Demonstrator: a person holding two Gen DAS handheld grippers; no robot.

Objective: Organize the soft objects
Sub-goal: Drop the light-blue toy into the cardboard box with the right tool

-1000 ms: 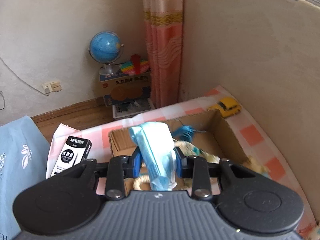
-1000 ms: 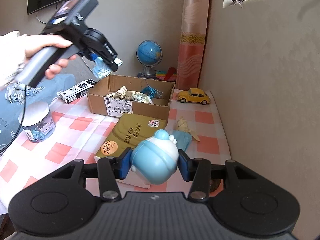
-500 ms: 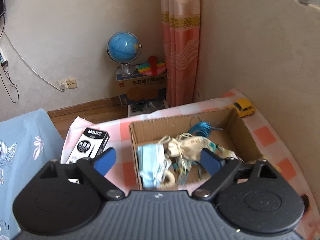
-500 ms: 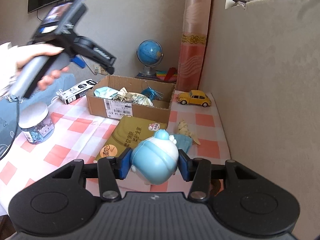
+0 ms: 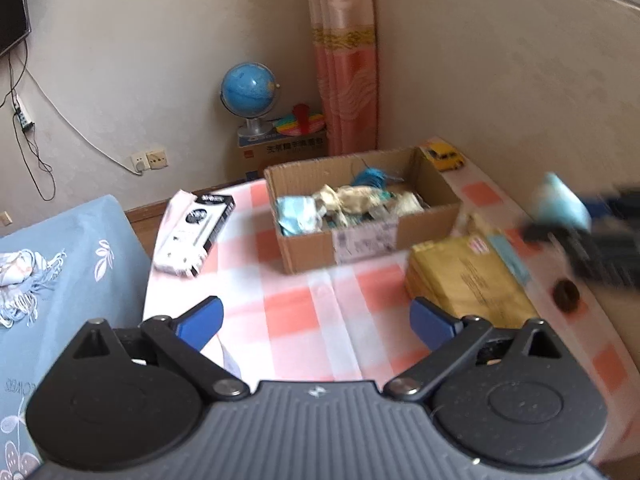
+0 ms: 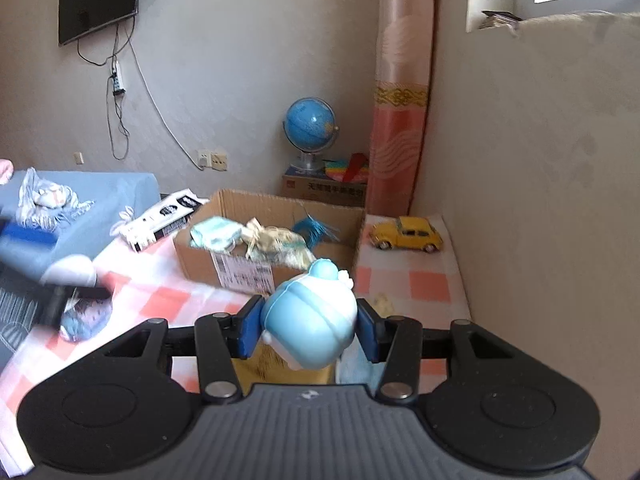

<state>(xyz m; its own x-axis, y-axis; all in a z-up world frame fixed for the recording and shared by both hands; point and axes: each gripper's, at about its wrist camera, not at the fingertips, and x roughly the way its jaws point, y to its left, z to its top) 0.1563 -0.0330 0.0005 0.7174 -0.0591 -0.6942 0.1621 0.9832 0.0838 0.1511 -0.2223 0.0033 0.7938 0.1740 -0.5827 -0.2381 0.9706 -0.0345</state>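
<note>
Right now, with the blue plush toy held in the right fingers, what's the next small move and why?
Probably carry the blue plush toy forward over the cardboard box before letting go. The right gripper holds it short of the box, where the face mask and other soft items lie. The left gripper is open and empty.

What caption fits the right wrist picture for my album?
Right gripper squeezes a blue plush toy near the cardboard box.
</note>
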